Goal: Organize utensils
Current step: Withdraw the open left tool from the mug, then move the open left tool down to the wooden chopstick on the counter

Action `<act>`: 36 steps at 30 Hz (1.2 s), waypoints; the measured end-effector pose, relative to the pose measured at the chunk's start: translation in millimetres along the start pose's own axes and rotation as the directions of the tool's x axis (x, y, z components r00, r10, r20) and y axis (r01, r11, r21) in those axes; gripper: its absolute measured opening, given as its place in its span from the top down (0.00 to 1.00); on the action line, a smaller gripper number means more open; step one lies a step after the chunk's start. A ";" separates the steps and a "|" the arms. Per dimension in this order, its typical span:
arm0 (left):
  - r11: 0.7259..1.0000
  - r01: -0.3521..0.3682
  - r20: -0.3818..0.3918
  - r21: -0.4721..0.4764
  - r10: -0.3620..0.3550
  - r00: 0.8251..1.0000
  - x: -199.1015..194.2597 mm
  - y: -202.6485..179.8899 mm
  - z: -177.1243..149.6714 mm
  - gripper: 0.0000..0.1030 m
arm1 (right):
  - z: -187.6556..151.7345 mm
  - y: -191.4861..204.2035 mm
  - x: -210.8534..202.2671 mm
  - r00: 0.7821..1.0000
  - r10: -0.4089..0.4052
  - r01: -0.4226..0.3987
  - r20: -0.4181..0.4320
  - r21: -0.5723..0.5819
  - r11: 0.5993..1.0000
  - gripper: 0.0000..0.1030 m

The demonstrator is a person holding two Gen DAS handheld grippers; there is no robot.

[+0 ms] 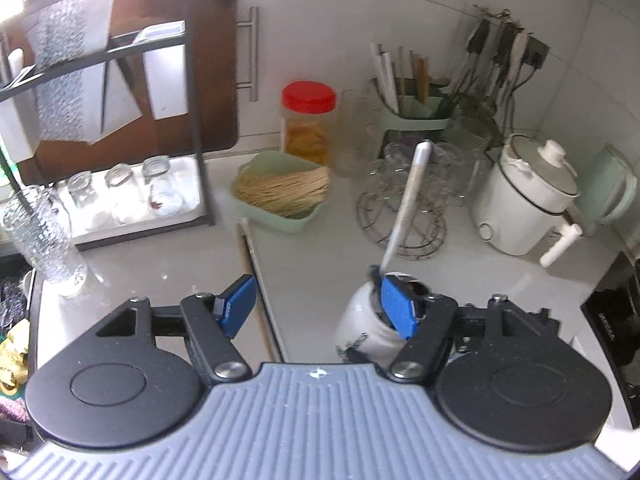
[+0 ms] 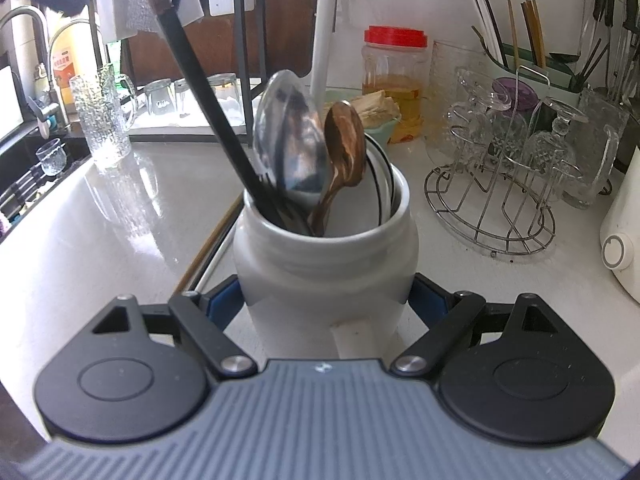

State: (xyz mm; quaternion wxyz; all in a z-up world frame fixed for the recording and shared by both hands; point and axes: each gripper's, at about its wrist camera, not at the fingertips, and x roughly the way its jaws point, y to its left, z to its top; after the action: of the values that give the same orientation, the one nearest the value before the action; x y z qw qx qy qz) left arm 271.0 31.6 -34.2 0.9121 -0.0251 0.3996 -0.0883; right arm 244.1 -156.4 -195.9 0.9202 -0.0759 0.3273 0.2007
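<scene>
Left wrist view: the left claw (image 1: 316,308) stands apart with nothing between its two blue pads; the right pad (image 1: 398,306) overlaps the rim of one white ceramic jar (image 1: 362,330) on the white table (image 1: 312,256). One pale long handle (image 1: 408,196) rises from the jar. Behind stand one red-lidded plastic jar (image 1: 309,122) of yellowish contents, one green tray (image 1: 280,188) holding dry noodles, one wire rack (image 1: 402,216) of upturned glasses, one green caddy (image 1: 416,110) holding chopsticks, and one white electric pot (image 1: 528,196). Three small glasses (image 1: 120,190) sit upside down on a black-framed rack; one tall textured glass (image 1: 44,240) stands at left.

Right wrist view: the right claw (image 2: 326,304) is clamped on the white ceramic jar (image 2: 324,256), a pad against each side. The jar holds one large metal ladle bowl (image 2: 290,140), one wooden spoon (image 2: 342,152), one black-handled utensil (image 2: 200,92) and one white long handle (image 2: 324,40); whether more lie inside cannot be told. One bottle with an orange label (image 2: 64,68), its writing unreadable, stands by two taps (image 2: 48,40).
</scene>
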 end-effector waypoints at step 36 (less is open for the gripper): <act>0.990 -0.059 -0.169 -0.131 0.036 0.985 178.5 69.2 -89.8 0.71 | 0.7 3.7 -4.4 0.999 -0.029 0.029 -0.028 0.020 0.999 0.12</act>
State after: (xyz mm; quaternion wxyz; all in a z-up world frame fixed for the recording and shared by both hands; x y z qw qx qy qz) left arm 333.6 69.5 -232.6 0.8737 -0.0701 0.4797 -0.0408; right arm 239.8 -154.3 -192.6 0.9192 -0.0742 0.3407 0.1829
